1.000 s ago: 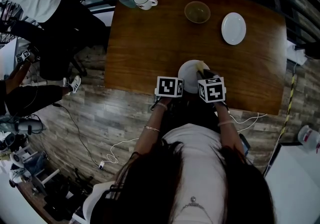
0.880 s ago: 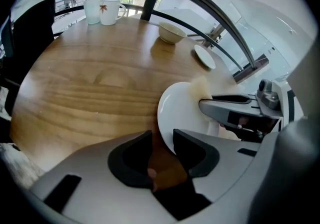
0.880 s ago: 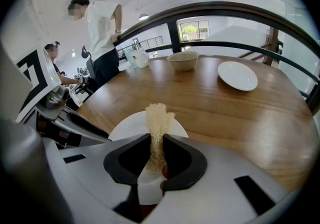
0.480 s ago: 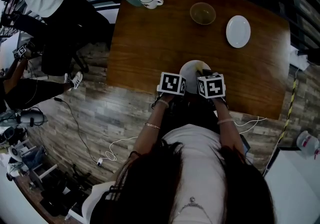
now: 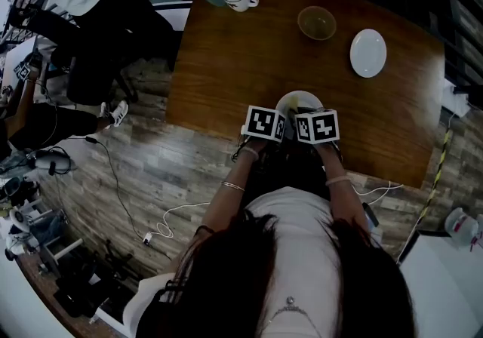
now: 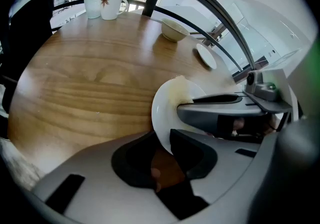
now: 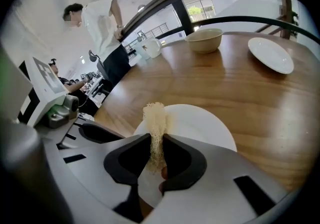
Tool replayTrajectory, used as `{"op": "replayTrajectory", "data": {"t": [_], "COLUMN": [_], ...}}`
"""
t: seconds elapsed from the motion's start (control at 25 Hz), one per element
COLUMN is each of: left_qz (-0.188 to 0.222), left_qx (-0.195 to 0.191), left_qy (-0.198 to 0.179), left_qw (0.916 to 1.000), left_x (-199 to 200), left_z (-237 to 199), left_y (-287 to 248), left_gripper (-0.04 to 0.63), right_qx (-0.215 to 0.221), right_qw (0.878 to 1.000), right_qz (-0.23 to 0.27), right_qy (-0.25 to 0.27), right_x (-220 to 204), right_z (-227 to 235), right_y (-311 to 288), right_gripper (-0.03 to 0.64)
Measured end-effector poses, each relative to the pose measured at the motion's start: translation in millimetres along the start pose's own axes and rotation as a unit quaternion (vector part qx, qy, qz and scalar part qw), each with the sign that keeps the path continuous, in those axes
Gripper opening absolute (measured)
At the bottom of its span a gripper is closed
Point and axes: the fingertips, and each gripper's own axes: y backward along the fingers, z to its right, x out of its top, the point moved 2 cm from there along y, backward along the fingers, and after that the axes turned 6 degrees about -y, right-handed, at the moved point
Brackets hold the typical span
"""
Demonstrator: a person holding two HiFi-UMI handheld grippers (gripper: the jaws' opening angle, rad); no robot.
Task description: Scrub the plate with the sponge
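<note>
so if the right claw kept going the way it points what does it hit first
Most likely the plate. The right claw points down at its near part, and the sponge pinched in its jaws sticks out ahead, so the sponge would press onto the plate before the claw itself.
</note>
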Motion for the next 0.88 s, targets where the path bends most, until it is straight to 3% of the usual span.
{"op": "replayTrajectory", "data": {"t": [0.2,0.44,0.68,0.88], "left_qz": [-0.005,-0.004,0.006,0.011], "left_qx": [-0.001,-0.003,0.0,-0.006], "left_qy": [0.015,0.031,0.035,0.04], "left_qw": [0.9999,0.9995,0.9994,0.9991], "left_x": [0.8,1.0,0.5,0.8], "left_z": [-2.1,-4.0,-5.4,-3.5], "left_y": [-1.2,-1.3,-1.7,-2.1], "left_gripper": [0.103,0.098,0.098,0.094], "right_qx": [0.017,-0.031,-0.121,-0.106], "right_qw": [1.0,0.999,0.992,0.994], "right_qz": [-0.016,0.0,0.016,0.009], "right_qy": [0.005,-0.023,0.002,0.023], "right_x": [-2.5,5.8,15.5,11.6], "right_z": [-5.2,27.2,57.7,38.1], "right_y": [-4.0,10.6,33.0,17.9], "right_gripper": [0.087,0.087,0.086,0.084]}}
